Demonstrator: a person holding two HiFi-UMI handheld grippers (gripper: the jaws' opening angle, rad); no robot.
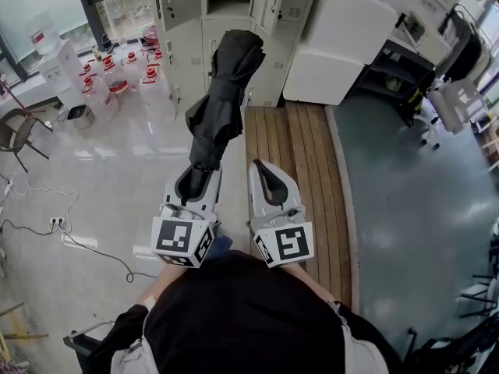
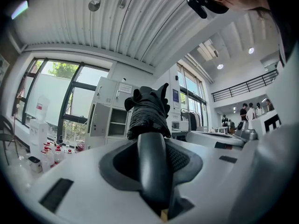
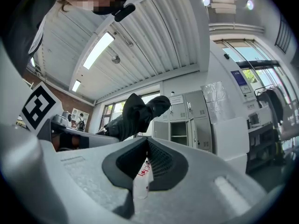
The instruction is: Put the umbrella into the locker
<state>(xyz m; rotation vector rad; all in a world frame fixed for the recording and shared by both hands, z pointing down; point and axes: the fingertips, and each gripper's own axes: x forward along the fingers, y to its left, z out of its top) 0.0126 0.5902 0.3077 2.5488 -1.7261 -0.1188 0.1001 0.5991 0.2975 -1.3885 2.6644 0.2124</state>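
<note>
A folded black umbrella (image 1: pixel 222 100) sticks out forward from my left gripper (image 1: pixel 195 181), which is shut on its dark handle (image 2: pixel 152 171). Its bunched canopy (image 2: pixel 148 113) points at the grey lockers (image 1: pixel 234 22) ahead, still some way off. One locker compartment (image 2: pixel 117 122) stands open with its door swung aside. My right gripper (image 1: pixel 269 176) hovers level beside the left one, its jaws shut tip to tip with nothing between them. In the right gripper view the umbrella (image 3: pixel 135 115) shows at the left, and the open compartment (image 3: pixel 180 133) lies ahead.
Large water bottles (image 1: pixel 117 80) crowd the floor left of the lockers. A white cabinet (image 1: pixel 335 41) stands to their right. A wooden floor strip (image 1: pixel 292 154) runs toward the lockers. A chair (image 1: pixel 15 135) and cables (image 1: pixel 54 223) lie at left, office chairs (image 1: pixel 452 104) at right.
</note>
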